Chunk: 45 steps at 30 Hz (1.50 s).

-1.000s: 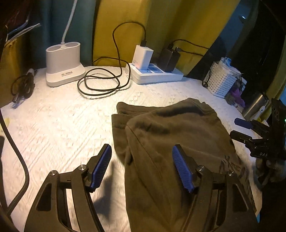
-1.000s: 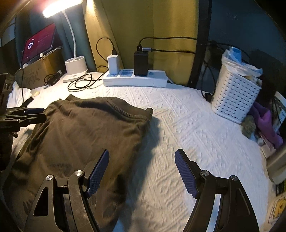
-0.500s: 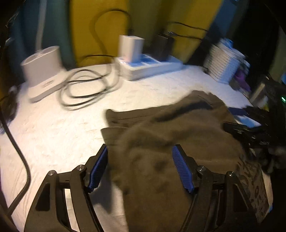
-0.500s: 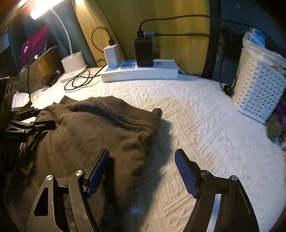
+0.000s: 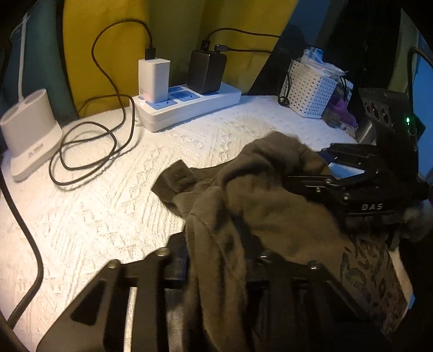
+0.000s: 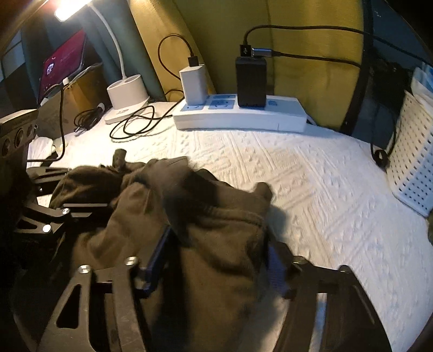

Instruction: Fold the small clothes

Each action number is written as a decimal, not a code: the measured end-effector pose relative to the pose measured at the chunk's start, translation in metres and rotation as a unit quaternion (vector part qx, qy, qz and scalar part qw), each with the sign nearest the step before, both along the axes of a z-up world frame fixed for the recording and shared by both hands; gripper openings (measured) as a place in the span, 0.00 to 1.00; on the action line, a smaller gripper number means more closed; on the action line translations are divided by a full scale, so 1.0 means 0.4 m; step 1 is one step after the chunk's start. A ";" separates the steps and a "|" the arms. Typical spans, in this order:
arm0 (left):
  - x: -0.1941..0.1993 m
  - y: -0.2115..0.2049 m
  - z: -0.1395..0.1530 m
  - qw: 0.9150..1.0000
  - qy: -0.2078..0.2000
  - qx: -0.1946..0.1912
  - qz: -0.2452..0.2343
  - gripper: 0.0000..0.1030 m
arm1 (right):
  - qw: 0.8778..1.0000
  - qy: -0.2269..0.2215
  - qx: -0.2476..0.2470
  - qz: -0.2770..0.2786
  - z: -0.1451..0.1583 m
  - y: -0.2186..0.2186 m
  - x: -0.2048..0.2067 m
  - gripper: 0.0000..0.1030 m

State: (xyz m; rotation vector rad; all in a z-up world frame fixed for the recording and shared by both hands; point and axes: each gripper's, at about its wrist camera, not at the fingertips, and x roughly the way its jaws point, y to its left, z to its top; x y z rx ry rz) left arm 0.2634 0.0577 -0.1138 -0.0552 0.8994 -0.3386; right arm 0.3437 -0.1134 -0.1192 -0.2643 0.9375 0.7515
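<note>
While the brown garment (image 5: 270,205) lay bunched on the white bench (image 5: 94,216), both the left gripper (image 5: 216,260) and right gripper (image 6: 216,254) had just closed their jaws, pinching its cloth.

Ahead of me the white power strip (image 6: 239,117) sits against the yellow curtain (image 6: 311,48), and I place everything else from it. A white charger (image 6: 192,84) and a black adapter (image 6: 251,81) stand plugged into its top, each with a black cable rising from it. Left of the strip lies a loose coil of black cable (image 5: 86,151), and further left stands the white lamp base (image 6: 127,94), its lit head (image 6: 69,8) high above. Beyond the lamp leans a tablet with a red screen (image 6: 63,63). Well right of the strip stands a white perforated basket (image 5: 311,93). All rest on a white textured cover (image 6: 311,184).
</note>
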 end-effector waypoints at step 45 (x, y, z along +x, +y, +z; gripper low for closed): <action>-0.431 -0.095 0.372 0.960 -0.267 -0.002 0.085 0.12 | 0.974 -0.191 0.120 -0.019 0.404 -0.138 -0.372 0.24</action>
